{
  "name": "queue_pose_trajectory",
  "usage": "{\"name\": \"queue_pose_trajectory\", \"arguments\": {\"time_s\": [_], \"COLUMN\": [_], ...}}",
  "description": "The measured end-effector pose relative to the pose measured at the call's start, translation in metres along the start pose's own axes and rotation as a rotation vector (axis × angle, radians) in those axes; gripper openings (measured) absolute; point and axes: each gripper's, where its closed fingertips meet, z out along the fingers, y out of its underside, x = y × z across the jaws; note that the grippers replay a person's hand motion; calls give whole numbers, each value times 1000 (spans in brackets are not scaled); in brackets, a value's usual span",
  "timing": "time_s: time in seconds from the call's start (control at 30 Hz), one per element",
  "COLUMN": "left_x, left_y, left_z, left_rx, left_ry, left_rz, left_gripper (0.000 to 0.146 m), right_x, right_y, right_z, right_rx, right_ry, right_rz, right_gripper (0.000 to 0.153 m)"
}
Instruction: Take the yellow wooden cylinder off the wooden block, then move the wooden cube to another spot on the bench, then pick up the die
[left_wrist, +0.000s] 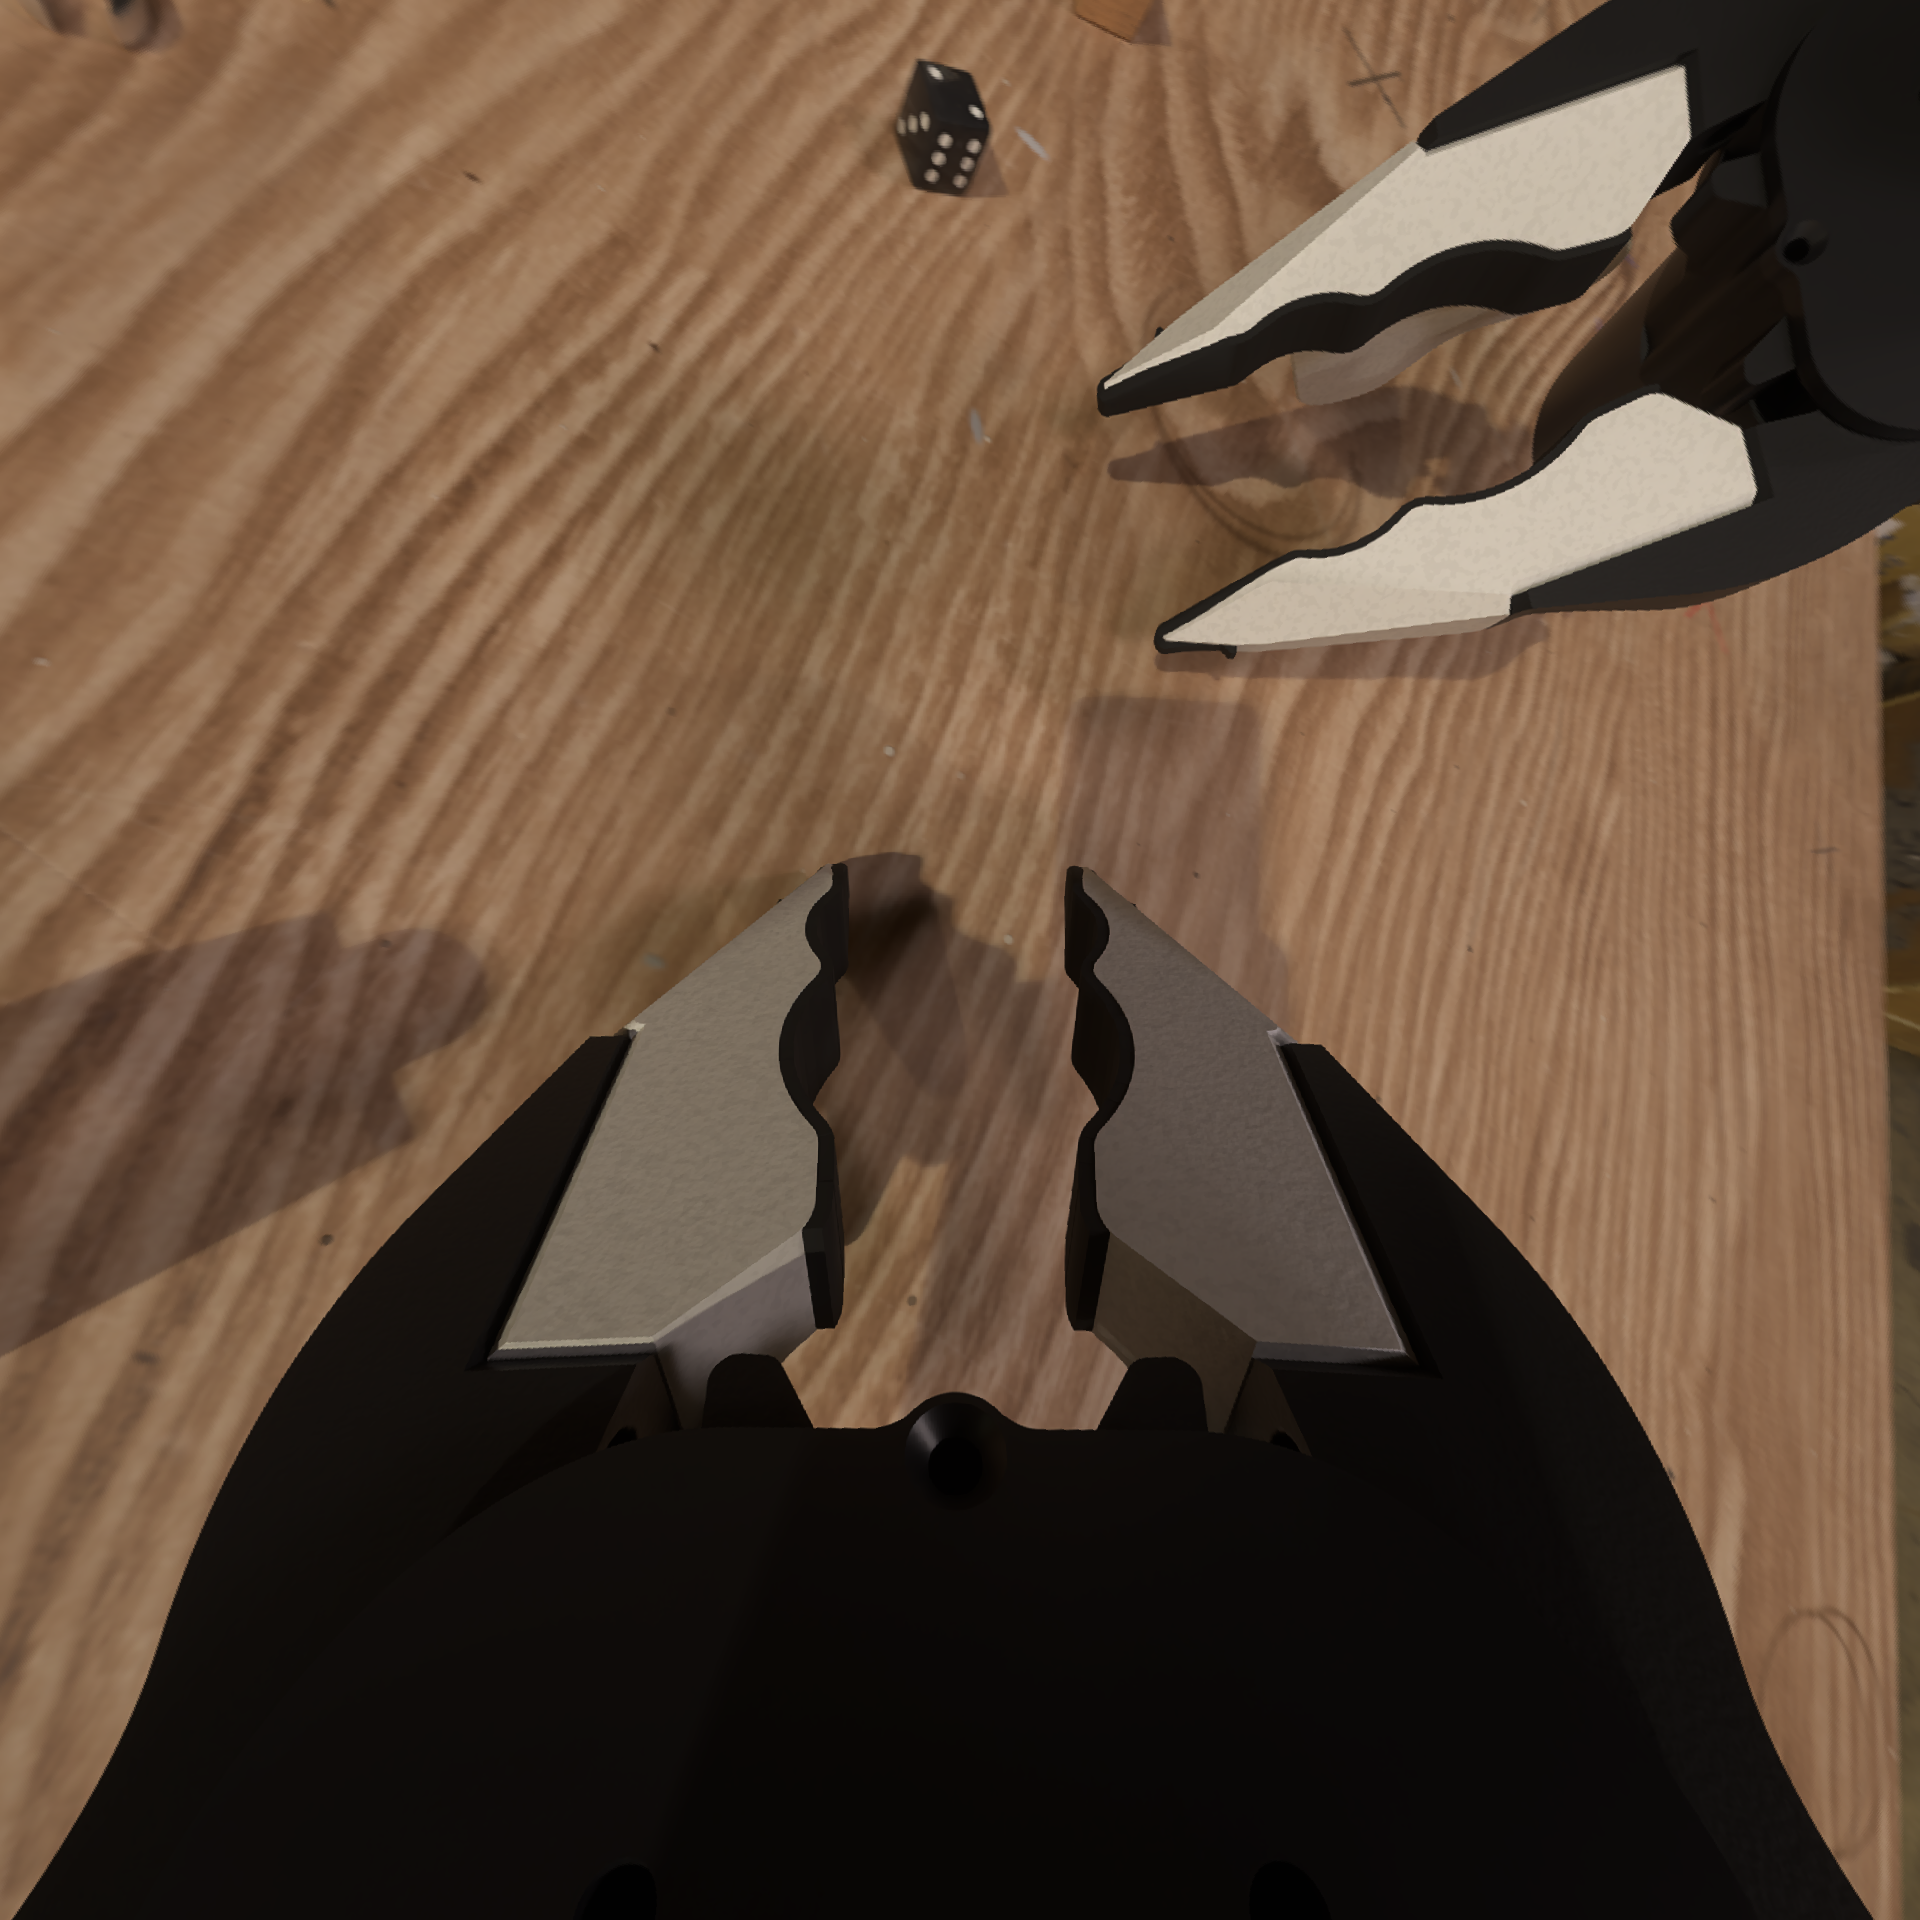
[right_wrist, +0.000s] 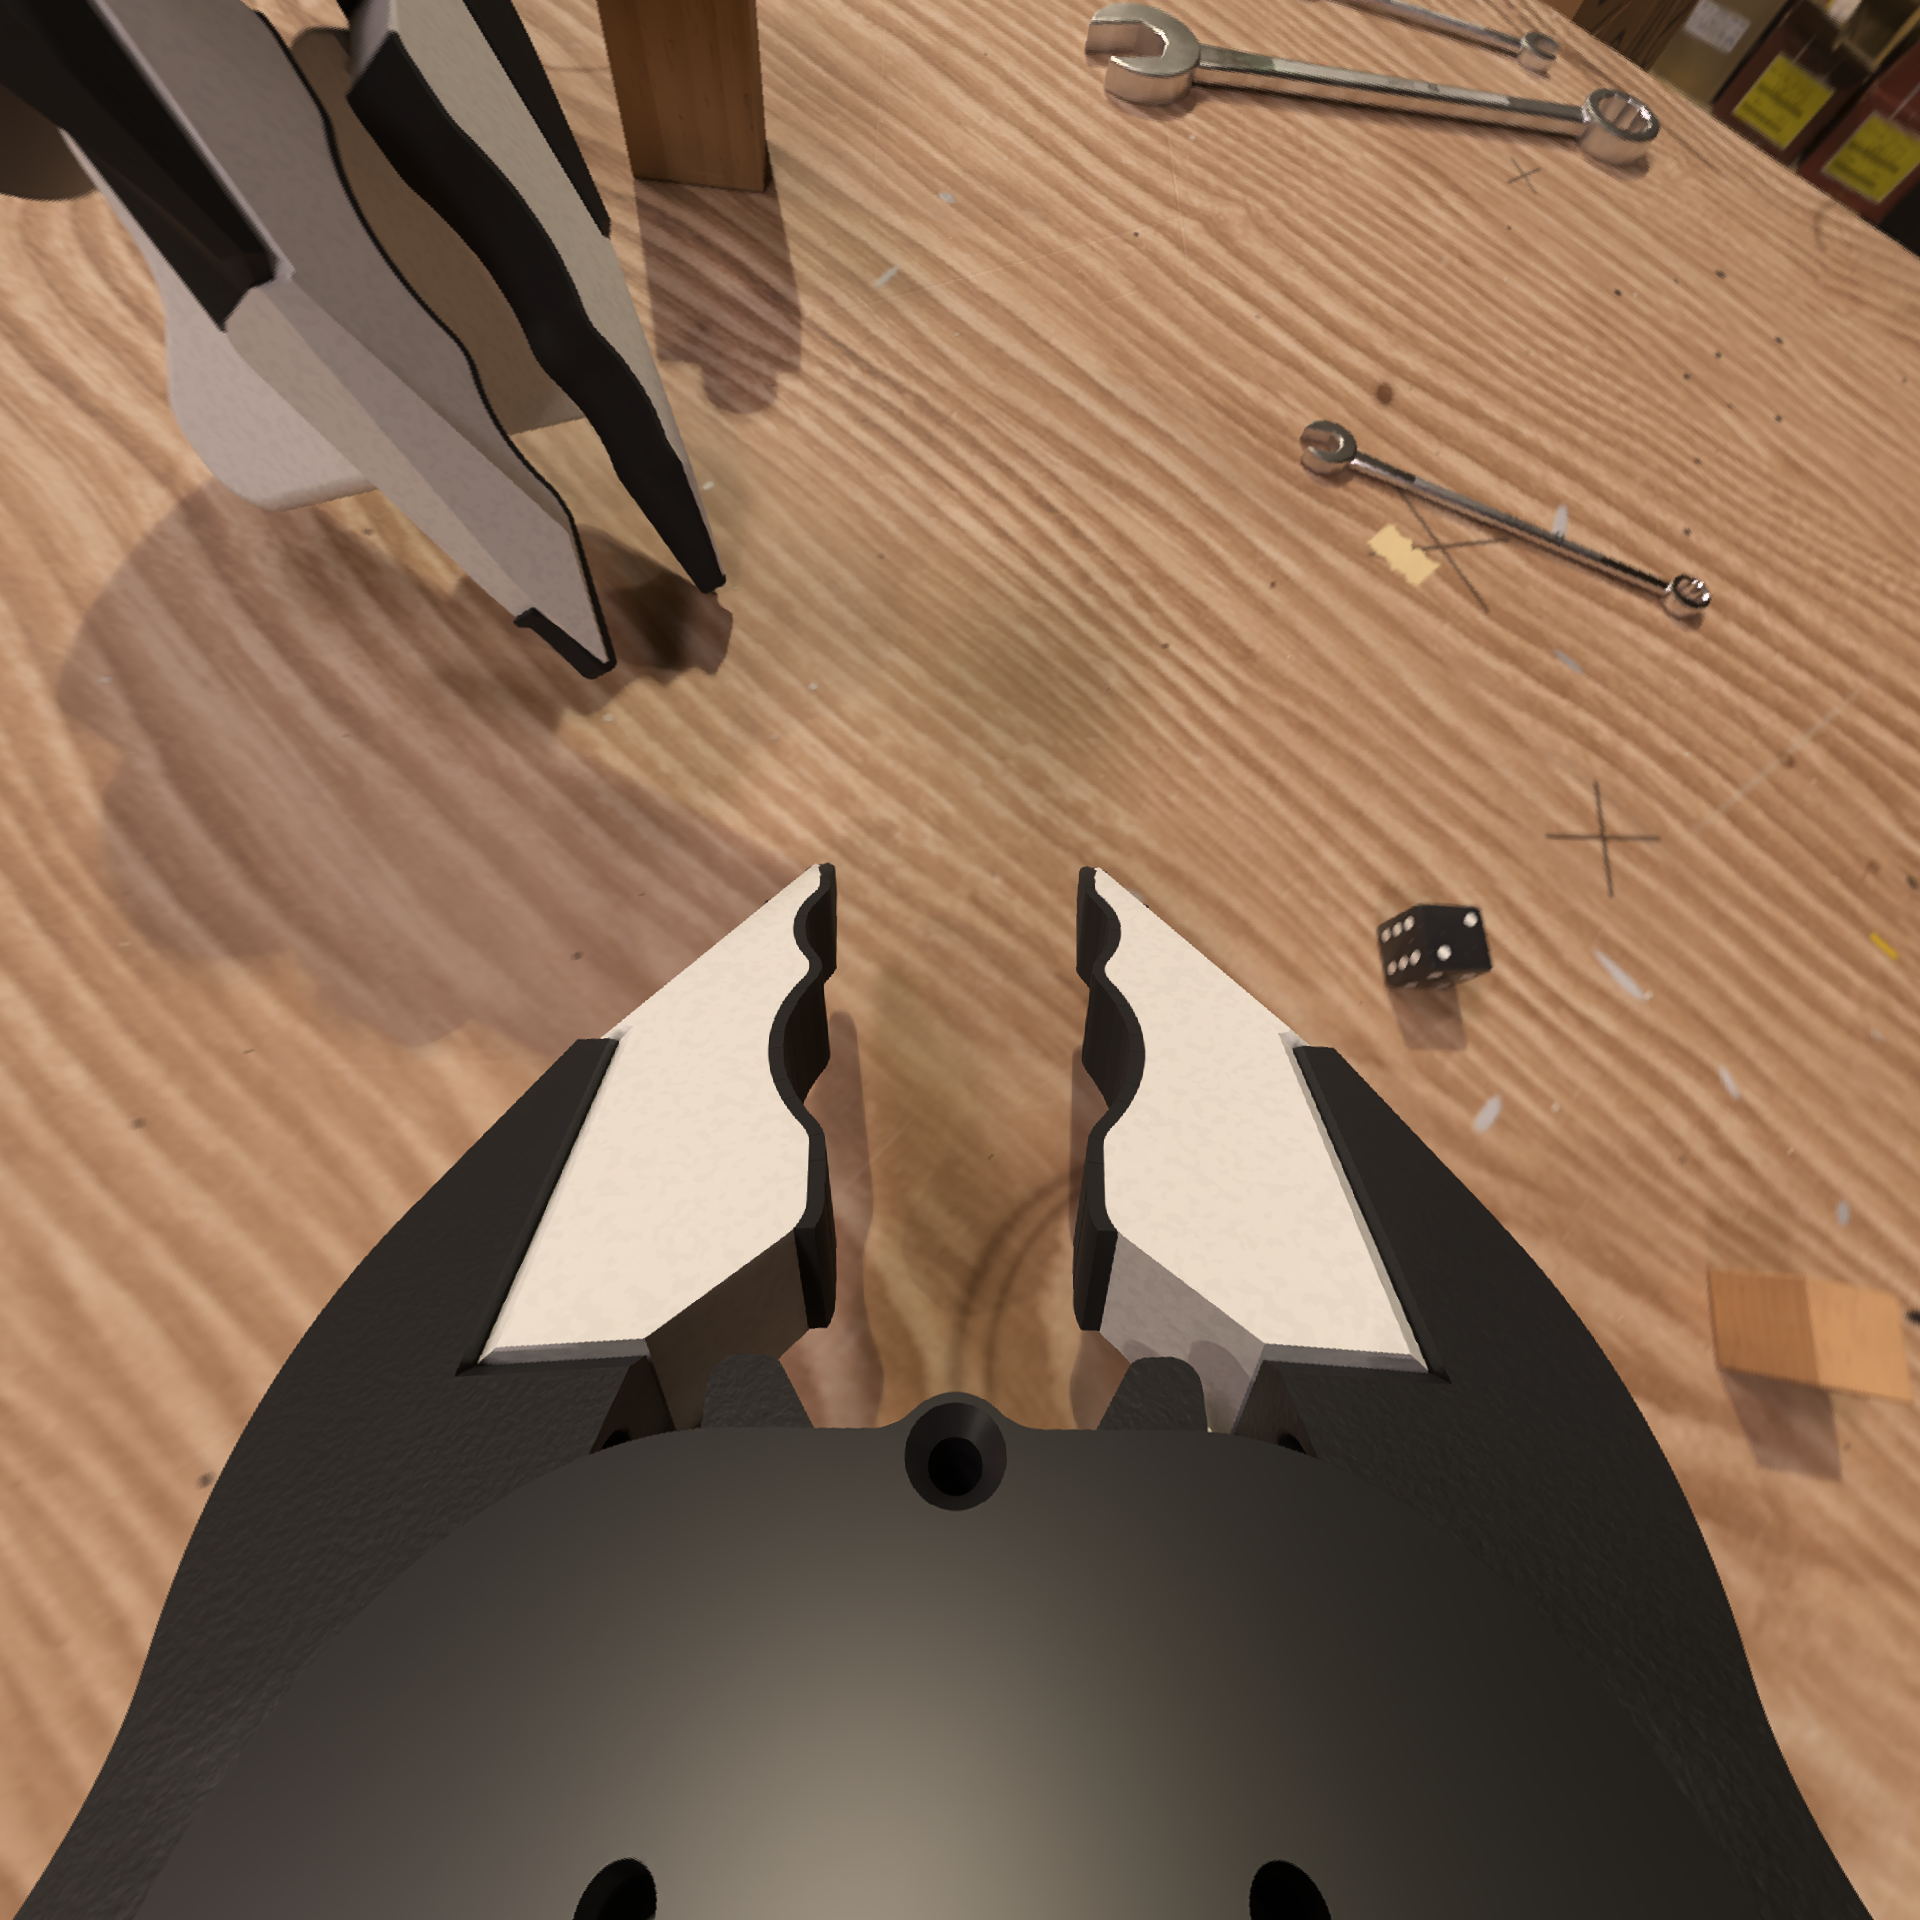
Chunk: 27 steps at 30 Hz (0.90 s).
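Observation:
A black die (left_wrist: 940, 127) with white pips lies on the wooden bench at the top of the left wrist view; it also shows in the right wrist view (right_wrist: 1434, 943), to the right of my right gripper. My left gripper (left_wrist: 956, 883) is open and empty over bare bench. My right gripper (right_wrist: 954, 881) is open and empty too; it shows in the left wrist view (left_wrist: 1132, 520) at the upper right. A wooden cube (right_wrist: 1808, 1345) lies at the right edge. A tall wooden block (right_wrist: 691, 88) stands at the top, its top cut off. No yellow cylinder shows.
Two large wrenches (right_wrist: 1361, 78) lie at the far right of the bench and a small wrench (right_wrist: 1496, 514) lies nearer. My left gripper (right_wrist: 655, 623) stands at the upper left of the right wrist view. The bench edge (left_wrist: 1883, 935) runs along the right.

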Motion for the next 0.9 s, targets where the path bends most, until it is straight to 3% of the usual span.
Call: {"name": "queue_pose_trajectory", "arguments": {"time_s": [0.17,0.5,0.77,0.83,0.9], "left_x": [-7,-11,-56,-76,-95], "left_y": [-4,-1,-45,-59,-67], "left_z": [-1,-16,-92,-112,-128], "left_rx": [18,34,258,326,399], "left_ry": [-40,-67,-226,-303,-422], "left_rz": [-14,8,222,240,246], "left_gripper": [44,51,52,52,51], "right_x": [10,9,17,35,67], "right_y": [-4,-1,-10,-16,-20], "right_z": [9,3,-22,-30,-29], "right_rx": [-3,38,132,151,165], "right_ry": [-13,-115,-299,-338,-291], "right_rz": [-35,51,150,148,105], "right_gripper": [47,52,54,53,52]}}
